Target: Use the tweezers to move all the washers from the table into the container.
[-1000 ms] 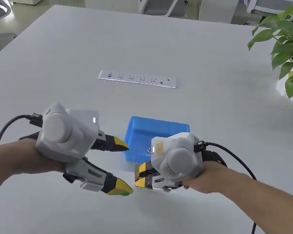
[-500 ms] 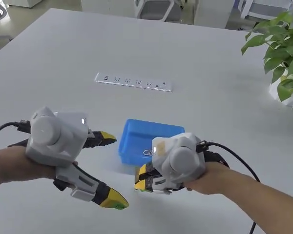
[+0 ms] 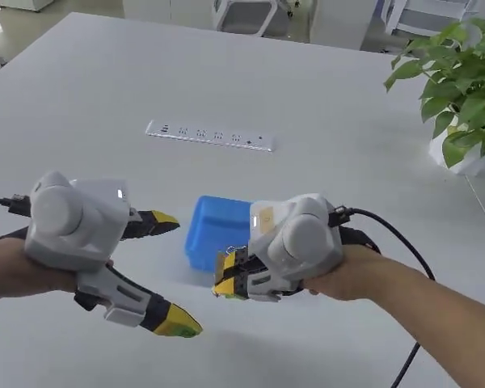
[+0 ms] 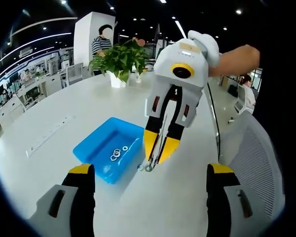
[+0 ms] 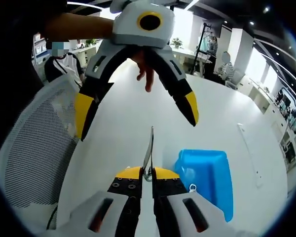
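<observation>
Pinching the tweezers (image 5: 149, 148), the right gripper (image 5: 144, 174) faces the left gripper (image 3: 174, 273), jaws spread wide.

Crowded at the container (image 3: 214, 230)'s near side, open tabletop (image 3: 347, 145) beyond
The right tongs (image 3: 222, 279), clamped on tweezers (image 5: 149, 148), point into the wide-spread jaws of the left tongs (image 3: 174, 273), blocking the container's near wall. Its far side opens onto tabletop running to a power strip (image 3: 208, 135); a potted plant (image 3: 461, 81) stands well off to the right.
</observation>
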Demonstrator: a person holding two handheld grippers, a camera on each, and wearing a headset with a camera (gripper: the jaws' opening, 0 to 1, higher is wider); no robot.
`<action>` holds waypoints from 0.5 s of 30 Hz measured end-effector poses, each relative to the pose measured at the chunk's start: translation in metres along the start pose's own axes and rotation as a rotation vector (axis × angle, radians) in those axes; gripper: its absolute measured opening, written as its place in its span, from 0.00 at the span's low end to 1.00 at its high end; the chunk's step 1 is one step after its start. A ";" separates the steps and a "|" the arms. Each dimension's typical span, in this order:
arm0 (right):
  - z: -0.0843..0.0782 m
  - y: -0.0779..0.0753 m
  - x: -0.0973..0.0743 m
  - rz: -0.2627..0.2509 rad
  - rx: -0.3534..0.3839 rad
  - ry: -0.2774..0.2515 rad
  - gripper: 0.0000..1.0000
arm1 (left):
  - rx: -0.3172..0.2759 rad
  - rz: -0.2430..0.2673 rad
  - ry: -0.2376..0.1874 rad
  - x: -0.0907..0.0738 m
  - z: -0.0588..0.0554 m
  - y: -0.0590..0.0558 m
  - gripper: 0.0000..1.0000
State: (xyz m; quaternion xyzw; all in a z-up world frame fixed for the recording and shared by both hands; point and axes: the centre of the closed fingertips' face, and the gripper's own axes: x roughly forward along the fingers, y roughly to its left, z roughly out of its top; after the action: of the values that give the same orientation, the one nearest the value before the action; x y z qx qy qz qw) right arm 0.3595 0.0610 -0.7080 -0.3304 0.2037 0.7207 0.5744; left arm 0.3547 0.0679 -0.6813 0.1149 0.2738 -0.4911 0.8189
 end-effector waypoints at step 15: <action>0.021 -0.021 -0.023 -0.008 -0.029 -0.014 0.07 | 0.003 0.014 -0.010 -0.003 0.004 0.002 0.99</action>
State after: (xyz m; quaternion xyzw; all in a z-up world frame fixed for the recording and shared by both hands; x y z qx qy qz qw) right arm 0.3780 0.0642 -0.6751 -0.3346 0.1877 0.7235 0.5739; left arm 0.3566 0.0693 -0.6770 0.1159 0.2681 -0.4862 0.8236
